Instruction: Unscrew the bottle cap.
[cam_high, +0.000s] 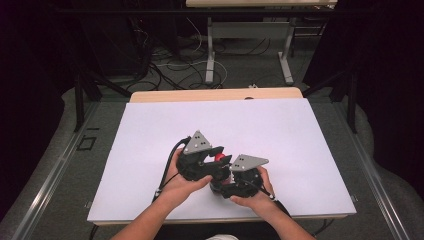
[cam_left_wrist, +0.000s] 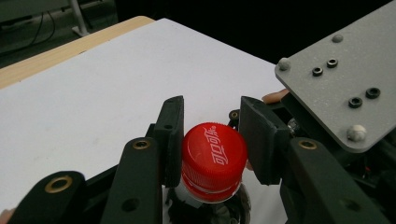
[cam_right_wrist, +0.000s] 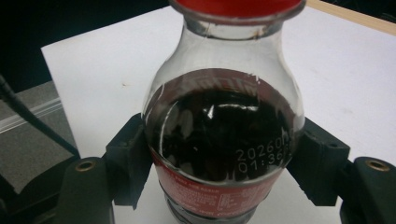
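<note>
A small cola bottle (cam_right_wrist: 224, 126) with dark drink and a red label stands on the white sheet (cam_high: 225, 120). My right gripper (cam_right_wrist: 224, 163) is shut on its body, one pad pressing each side. The bottle's red cap (cam_left_wrist: 214, 156) sits between the jaws of my left gripper (cam_left_wrist: 212, 135), which is shut on it from both sides. In the high view the two grippers meet near the table's front middle, the left gripper (cam_high: 218, 156) at the red cap (cam_high: 219, 158) and the right gripper (cam_high: 221, 181) just below it. Both hands hide most of the bottle there.
The right gripper's grey plate (cam_left_wrist: 345, 84) stands close to the right of the left jaws. The wooden table edge (cam_high: 215, 94) runs along the back of the sheet. Beyond it are floor cables (cam_high: 170, 70) and another table's legs (cam_high: 210, 55).
</note>
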